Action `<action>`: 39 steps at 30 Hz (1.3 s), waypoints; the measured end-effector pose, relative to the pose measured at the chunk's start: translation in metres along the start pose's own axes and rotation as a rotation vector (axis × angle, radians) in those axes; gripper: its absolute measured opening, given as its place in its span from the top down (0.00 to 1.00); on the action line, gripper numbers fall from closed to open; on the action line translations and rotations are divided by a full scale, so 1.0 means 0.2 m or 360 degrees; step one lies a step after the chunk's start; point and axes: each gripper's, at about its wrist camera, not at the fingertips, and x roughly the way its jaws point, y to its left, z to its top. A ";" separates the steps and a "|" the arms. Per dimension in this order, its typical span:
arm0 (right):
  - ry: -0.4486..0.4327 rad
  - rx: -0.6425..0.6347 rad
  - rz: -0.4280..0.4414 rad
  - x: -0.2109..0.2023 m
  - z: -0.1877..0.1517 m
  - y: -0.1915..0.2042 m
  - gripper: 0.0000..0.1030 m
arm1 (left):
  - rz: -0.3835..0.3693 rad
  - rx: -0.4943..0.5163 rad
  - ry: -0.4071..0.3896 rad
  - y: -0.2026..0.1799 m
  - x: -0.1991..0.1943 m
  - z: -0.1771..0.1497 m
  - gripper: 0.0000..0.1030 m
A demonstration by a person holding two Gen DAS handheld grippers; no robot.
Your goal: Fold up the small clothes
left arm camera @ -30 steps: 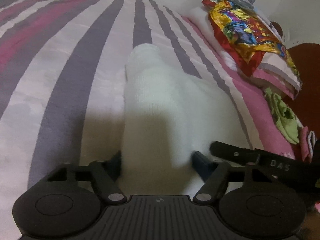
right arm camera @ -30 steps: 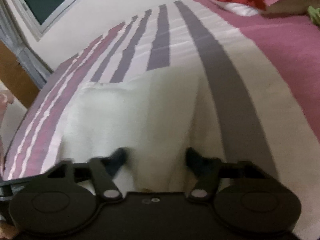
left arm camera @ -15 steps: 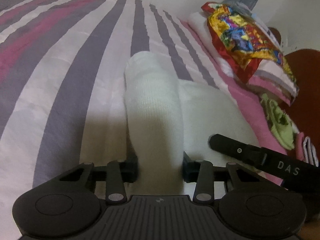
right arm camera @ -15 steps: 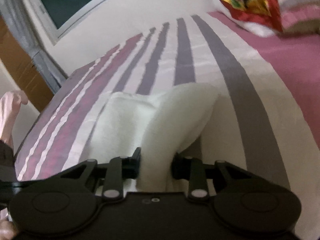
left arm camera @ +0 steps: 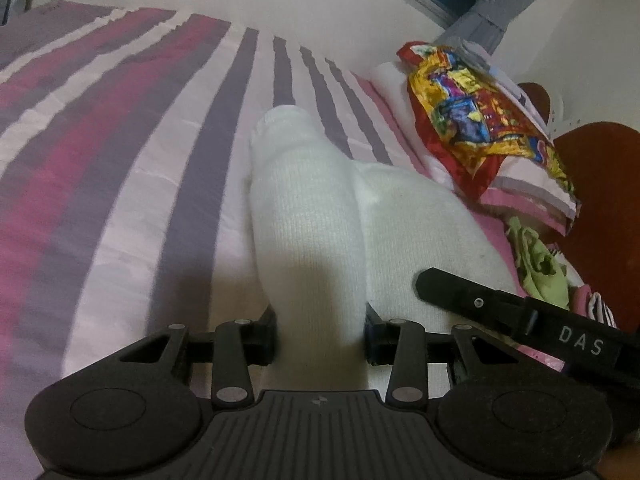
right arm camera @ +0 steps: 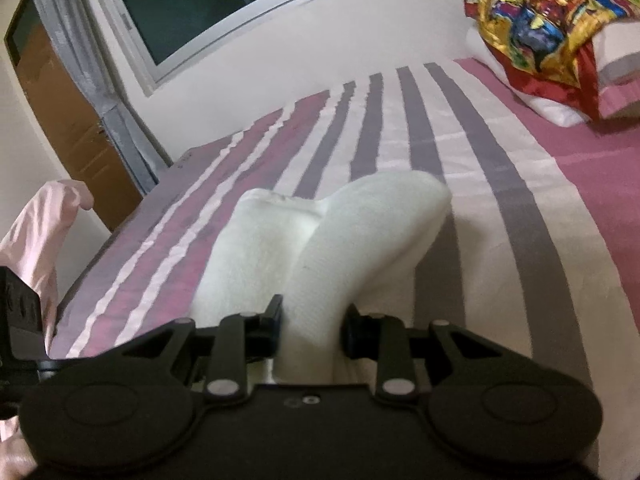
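A: What do we see changed from a second ago?

B: Back then both claws stood spread on either side of the white cloth lying flat on the bed. Now our left claw [left arm camera: 320,336] is pinched on a bunched fold of the white knitted garment [left arm camera: 308,216], pads pressed into it from both sides, and the fold rises off the bedspread toward us. Half a second ago the grip was already made; since then the cloth has come up higher.

A: And the right one?

B: The same. Our right claw [right arm camera: 312,328] has narrowed onto another fold of that garment [right arm camera: 360,232], squeezing it between the pads. The far end of this fold arches up in a rounded hump, where earlier it lay flat and wide.

A: Where does the garment sit otherwise?

B: Its near parts hang from our two claws; the rest trails down onto the striped bedspread [left arm camera: 120,168], roughly in the middle of the bed, across the grey and white stripes. In the left view the arm of our right claw reaches in from the right edge, just beside the cloth.

A: Farther out?

B: A green rag [left arm camera: 540,260] lies near the right edge of the bed, then a stack of folded linen with a shiny multicoloured cloth [left arm camera: 480,120] on top, well apart from the garment. Beyond the bed we see the pale wall, a window [right arm camera: 192,8] and a grey curtain [right arm camera: 80,60].
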 end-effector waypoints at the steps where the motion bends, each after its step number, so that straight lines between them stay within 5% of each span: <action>1: -0.0003 -0.0006 0.0008 0.00 0.00 0.02 0.73 | 0.0007 0.0002 -0.0007 0.01 -0.02 0.01 0.61; 11: 0.0010 -0.0026 0.0106 0.04 -0.02 0.25 0.73 | 0.0114 -0.0014 -0.0066 0.19 -0.21 0.03 0.61; 24: 0.0102 -0.0045 0.0131 0.21 -0.10 0.38 0.73 | 0.0207 -0.0064 -0.0052 0.41 -0.18 -0.04 0.61; 32: 0.0214 -0.0050 0.0039 0.35 -0.20 0.33 0.73 | 0.0228 -0.0094 0.0027 0.50 -0.07 -0.14 0.60; 39: 0.0284 -0.0081 -0.0141 0.43 -0.26 0.28 0.60 | 0.0274 -0.0108 0.0035 0.54 -0.04 -0.19 0.42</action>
